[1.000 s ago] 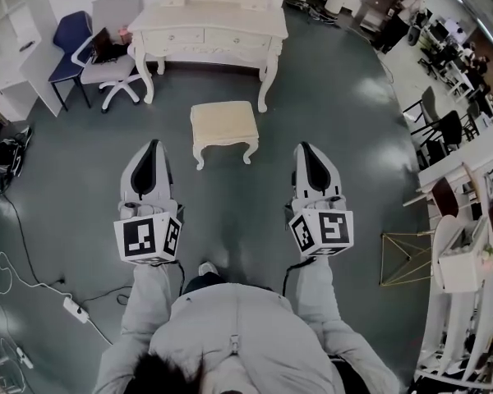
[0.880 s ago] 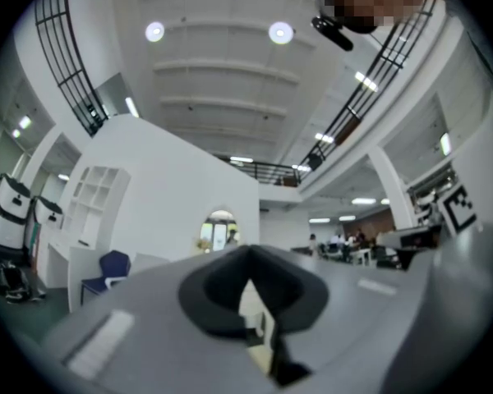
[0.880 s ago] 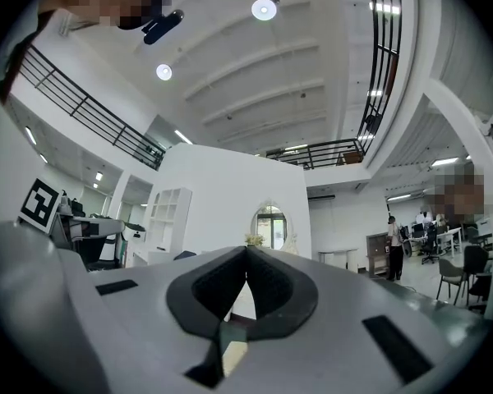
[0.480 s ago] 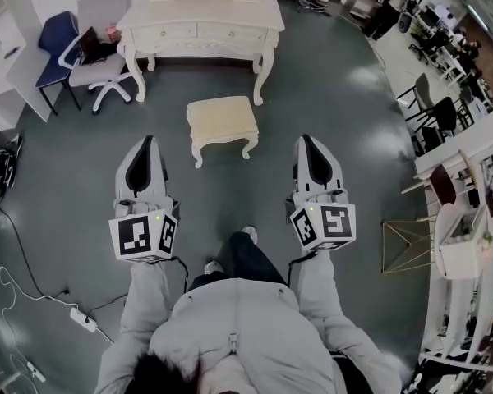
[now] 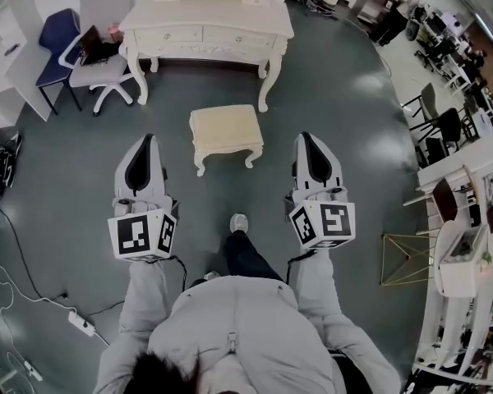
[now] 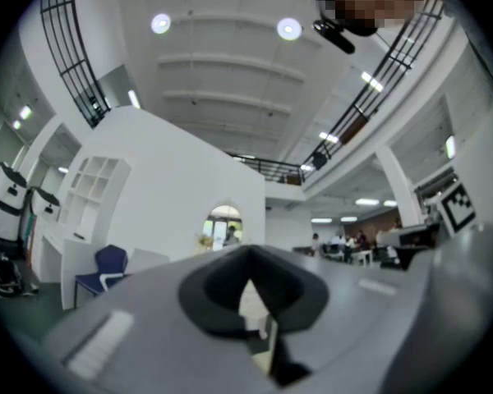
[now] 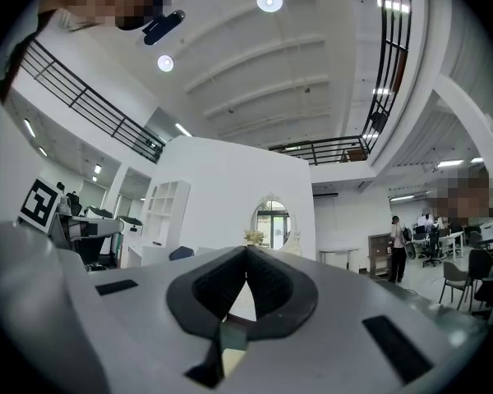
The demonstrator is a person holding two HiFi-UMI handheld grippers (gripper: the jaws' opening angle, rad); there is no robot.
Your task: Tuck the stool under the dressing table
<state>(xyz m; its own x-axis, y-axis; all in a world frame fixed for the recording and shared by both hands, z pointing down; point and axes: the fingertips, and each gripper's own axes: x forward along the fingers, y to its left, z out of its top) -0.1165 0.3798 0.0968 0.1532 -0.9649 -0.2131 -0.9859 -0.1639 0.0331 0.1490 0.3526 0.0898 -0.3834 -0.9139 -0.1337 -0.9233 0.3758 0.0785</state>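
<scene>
A cream stool [image 5: 225, 129] with curved legs stands on the dark floor, a little in front of the white dressing table [image 5: 205, 25] at the top of the head view. My left gripper [image 5: 145, 142] is shut and empty, to the stool's lower left and apart from it. My right gripper [image 5: 306, 141] is shut and empty too, to the stool's lower right and clear of it. Both point roughly level toward the table. In the left gripper view the left gripper [image 6: 248, 253] meets tip to tip; the right gripper [image 7: 246, 253] does the same in its view.
A blue chair [image 5: 56, 38] and a grey swivel chair [image 5: 103, 52] stand left of the table. Cables and a power strip [image 5: 80, 324] lie on the floor at the lower left. A gold wire frame [image 5: 403, 258] and white shelving [image 5: 464, 302] stand at the right. The person's shoe [image 5: 239, 222] is forward between the grippers.
The person has stepped forward, one foot now showing ahead between the grippers. Both grippers have advanced toward the stool, which sits closer to them and lower in the head view. Jaws stayed shut.
</scene>
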